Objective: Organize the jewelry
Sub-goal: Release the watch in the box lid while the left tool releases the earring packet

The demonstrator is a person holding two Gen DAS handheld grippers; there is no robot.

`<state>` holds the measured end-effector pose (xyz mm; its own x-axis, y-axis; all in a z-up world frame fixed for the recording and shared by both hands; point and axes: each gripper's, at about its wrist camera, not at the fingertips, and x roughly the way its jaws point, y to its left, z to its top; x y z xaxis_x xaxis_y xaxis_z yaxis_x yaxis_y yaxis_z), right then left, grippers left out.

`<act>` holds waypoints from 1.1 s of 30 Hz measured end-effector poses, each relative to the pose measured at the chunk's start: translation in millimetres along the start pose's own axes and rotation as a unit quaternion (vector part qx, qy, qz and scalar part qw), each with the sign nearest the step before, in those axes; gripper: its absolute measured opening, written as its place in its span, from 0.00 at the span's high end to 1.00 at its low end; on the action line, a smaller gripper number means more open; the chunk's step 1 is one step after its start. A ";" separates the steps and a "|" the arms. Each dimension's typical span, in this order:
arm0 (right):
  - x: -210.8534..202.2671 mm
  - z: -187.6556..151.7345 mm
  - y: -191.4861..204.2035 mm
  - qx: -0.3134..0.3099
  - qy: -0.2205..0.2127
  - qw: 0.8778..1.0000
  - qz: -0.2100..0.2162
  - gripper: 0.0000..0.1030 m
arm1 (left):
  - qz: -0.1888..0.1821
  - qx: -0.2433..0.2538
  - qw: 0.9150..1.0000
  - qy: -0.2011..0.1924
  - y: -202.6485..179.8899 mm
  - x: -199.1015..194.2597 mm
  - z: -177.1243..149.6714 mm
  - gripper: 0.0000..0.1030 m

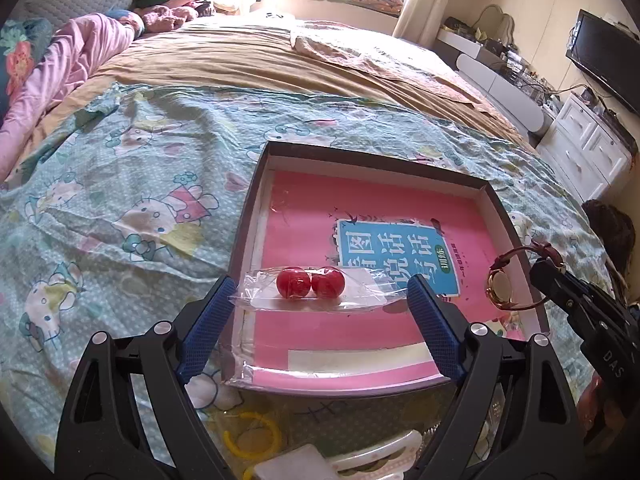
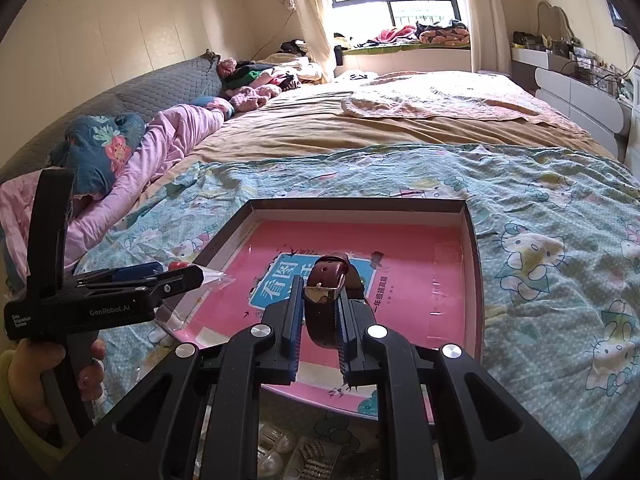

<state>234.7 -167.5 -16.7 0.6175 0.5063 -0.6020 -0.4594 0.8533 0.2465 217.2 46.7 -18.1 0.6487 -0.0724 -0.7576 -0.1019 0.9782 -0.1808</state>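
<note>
A shallow dark box [image 1: 362, 160] [image 2: 471, 240] with a pink book inside lies on the bed. My left gripper [image 1: 320, 290] is shut on a clear plastic bag [image 1: 360, 300] holding two red beads [image 1: 310, 282], over the box's near left part. My right gripper [image 2: 320, 284] is shut on a wristwatch with a brown leather strap [image 2: 330, 276] and holds it above the box. In the left wrist view the watch's gold case [image 1: 500, 288] hangs over the box's right wall, with my right gripper [image 1: 538, 270] behind it.
Below the box's near edge lie a yellow ring [image 1: 252, 436], a white hair clip [image 1: 384, 454] and other small accessories [image 2: 280, 448]. The Hello Kitty sheet [image 1: 120, 208] covers the bed around. Pillows and clothes pile at the far left, a dresser at the right.
</note>
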 end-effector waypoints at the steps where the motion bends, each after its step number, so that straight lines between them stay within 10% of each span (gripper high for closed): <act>1: 2.9 0.6 -1.4 0.002 0.003 1.000 0.000 0.87 | 0.000 0.003 1.000 0.001 -2.3 2.6 -0.1 0.23; 16: 19.6 -18.4 -24.1 0.025 0.040 0.999 -0.017 0.85 | 0.003 0.019 1.000 0.016 -14.0 26.0 -5.4 0.22; 33: -35.0 -22.7 -49.3 0.059 -0.006 0.997 -0.046 0.37 | 0.005 0.032 0.999 0.017 -24.4 20.8 -8.8 0.14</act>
<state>221.2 -230.1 -25.1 0.6606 0.4266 -0.6177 -0.3229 0.9043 0.2792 226.6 19.6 -34.9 0.6213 -0.0688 -0.7805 -0.0593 0.9892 -0.1344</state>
